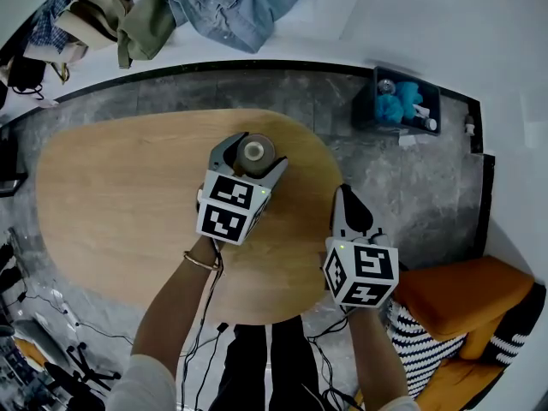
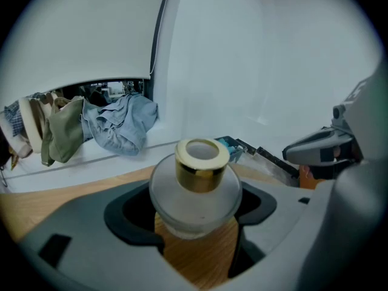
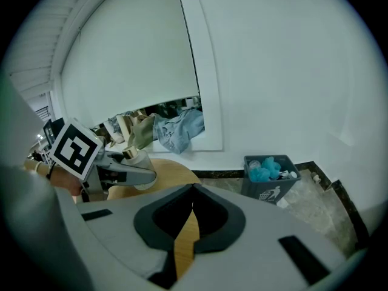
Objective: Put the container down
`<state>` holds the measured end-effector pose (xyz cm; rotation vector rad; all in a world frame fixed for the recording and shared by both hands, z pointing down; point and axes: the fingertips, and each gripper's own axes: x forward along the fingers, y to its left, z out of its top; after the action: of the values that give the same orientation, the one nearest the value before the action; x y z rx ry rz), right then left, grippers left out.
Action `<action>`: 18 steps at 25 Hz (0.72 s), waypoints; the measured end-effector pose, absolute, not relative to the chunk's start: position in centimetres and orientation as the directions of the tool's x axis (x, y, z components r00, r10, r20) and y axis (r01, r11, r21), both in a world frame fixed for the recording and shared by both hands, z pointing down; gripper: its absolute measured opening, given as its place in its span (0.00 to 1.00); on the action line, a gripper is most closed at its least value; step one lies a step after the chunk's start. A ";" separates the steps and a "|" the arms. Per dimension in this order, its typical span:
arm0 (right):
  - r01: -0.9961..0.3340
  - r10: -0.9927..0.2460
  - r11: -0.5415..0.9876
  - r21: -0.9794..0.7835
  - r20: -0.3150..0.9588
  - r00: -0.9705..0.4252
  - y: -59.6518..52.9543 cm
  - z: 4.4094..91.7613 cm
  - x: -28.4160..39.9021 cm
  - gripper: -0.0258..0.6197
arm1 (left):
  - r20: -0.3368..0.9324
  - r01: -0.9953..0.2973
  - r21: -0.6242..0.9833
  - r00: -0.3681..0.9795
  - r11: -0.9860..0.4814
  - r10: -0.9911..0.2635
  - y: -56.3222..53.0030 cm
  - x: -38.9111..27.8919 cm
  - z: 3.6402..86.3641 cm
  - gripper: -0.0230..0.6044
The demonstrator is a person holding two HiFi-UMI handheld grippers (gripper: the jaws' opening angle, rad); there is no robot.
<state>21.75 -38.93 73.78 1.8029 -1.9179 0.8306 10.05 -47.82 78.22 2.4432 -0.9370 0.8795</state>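
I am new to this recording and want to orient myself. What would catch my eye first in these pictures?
First, the frosted container with a gold neck, gripped in the jaws of the left gripper over the oval wooden table. The right gripper, shut and empty, hangs at the table's right edge. Beyond the far edge lies a heap of clothes.

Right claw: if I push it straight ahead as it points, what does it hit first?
Nothing close. The right claw, shut and empty, points over the table edge, between the container and the bin. The white wall looks first in line, though depth is unclear.
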 end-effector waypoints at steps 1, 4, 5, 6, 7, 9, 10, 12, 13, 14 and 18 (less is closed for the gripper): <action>-0.987 -0.763 0.002 -0.161 0.638 -0.105 -38.9 73.7 21.8 0.08 | 0.671 -0.697 0.119 0.581 -0.708 -0.460 -47.8 10.0 78.2 0.59; -0.987 -0.763 -0.002 -0.160 0.638 -0.102 -38.8 73.6 21.9 0.08 | 0.676 -0.695 0.115 0.578 -0.710 -0.457 -47.7 10.0 78.3 0.59; -0.987 -0.763 -0.004 -0.160 0.638 -0.100 -38.8 73.6 21.9 0.08 | 0.679 -0.693 0.108 0.575 -0.713 -0.457 -47.7 10.0 78.3 0.59; -0.987 -0.763 -0.006 -0.160 0.638 -0.099 -38.7 73.6 22.0 0.08 | 0.681 -0.690 0.099 0.572 -0.717 -0.457 -47.6 9.9 78.4 0.59; -0.987 -0.763 -0.008 -0.161 0.639 -0.097 -38.7 73.7 22.0 0.08 | 0.682 -0.687 0.089 0.570 -0.721 -0.458 -47.5 9.9 78.4 0.59; -0.987 -0.762 -0.012 -0.161 0.640 -0.095 -38.6 73.7 22.0 0.08 | 0.681 -0.683 0.076 0.568 -0.727 -0.462 -47.5 9.9 78.4 0.59; -0.987 -0.762 -0.013 -0.161 0.641 -0.095 -38.6 73.7 22.0 0.08 | 0.678 -0.682 0.073 0.569 -0.728 -0.465 -47.5 9.9 78.4 0.59; -0.987 -0.760 -0.012 -0.159 0.644 -0.094 -38.5 73.8 21.9 0.08 | 0.671 -0.683 0.068 0.571 -0.727 -0.474 -47.5 9.9 78.4 0.59; -0.987 -0.758 -0.011 -0.159 0.645 -0.095 -38.4 73.9 21.8 0.08 | 0.665 -0.684 0.063 0.572 -0.727 -0.480 -47.6 9.9 78.3 0.59; -0.987 -0.757 -0.010 -0.159 0.646 -0.096 -38.4 74.0 21.8 0.08 | 0.658 -0.685 0.058 0.574 -0.727 -0.488 -47.6 9.9 78.3 0.59; -0.987 -0.758 -0.008 -0.162 0.645 -0.100 -38.3 73.9 21.5 0.08 | 0.616 -0.688 0.072 0.600 -0.722 -0.510 -47.6 10.0 78.0 0.59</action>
<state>21.50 -38.26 73.92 1.8073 -1.9048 0.8442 10.02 -47.56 78.02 2.5282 -0.9749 0.8334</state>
